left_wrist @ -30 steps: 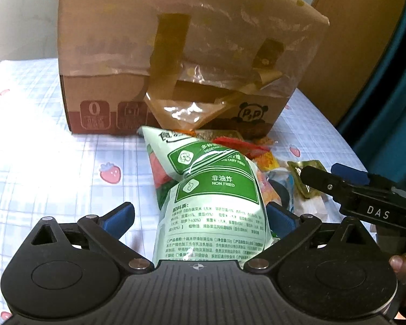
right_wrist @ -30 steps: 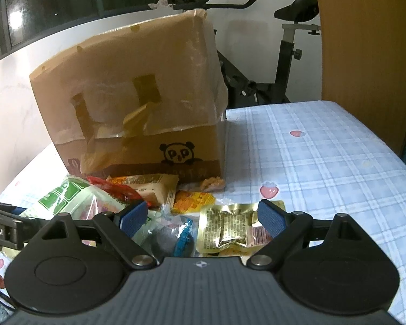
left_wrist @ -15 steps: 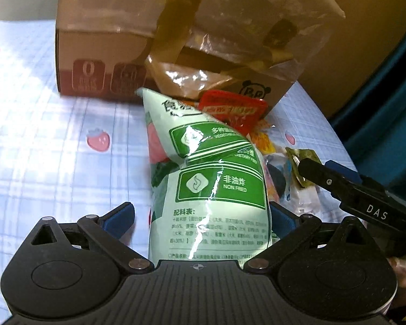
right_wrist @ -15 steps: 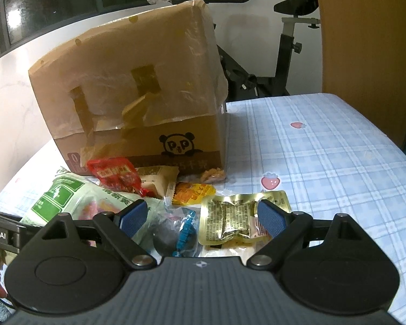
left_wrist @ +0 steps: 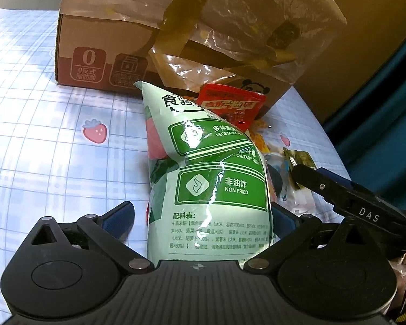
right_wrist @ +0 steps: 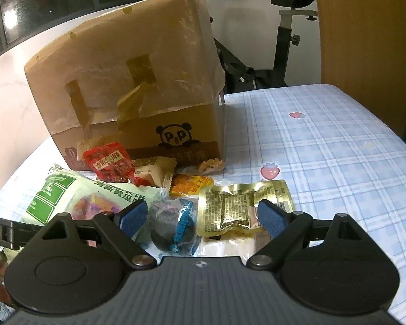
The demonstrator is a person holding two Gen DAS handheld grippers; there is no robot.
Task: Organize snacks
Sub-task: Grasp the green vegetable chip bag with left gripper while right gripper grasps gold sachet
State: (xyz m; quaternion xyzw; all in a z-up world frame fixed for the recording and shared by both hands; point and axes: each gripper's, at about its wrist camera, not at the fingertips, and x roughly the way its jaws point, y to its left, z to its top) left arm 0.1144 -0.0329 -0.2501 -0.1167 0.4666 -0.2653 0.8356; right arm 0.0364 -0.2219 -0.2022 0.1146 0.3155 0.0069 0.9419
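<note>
Left wrist view: left tool (left_wrist: pixel 203 216) spread wide around green snack bag (left_wrist: pixel 208 178), tilted on tabletop (left_wrist: pixel 40 149) before cardboard box (left_wrist: pixel 100 54). Right tool (right_wrist: pixel 203 216) spread above gold packet (right_wrist: pixel 235 208).

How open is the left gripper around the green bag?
Open: left gripper straddles the green bag; a gap shows beside one blue fingertip.

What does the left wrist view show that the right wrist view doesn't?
Left only: the green bag's ingredient panel, standing between the open left hand-held gripper, and the box's red "0" end. Right only: the dark round snack between the open right hand-held gripper and the exercise bike. Both: red packet, gold pouch, strawberry tablecloth.
</note>
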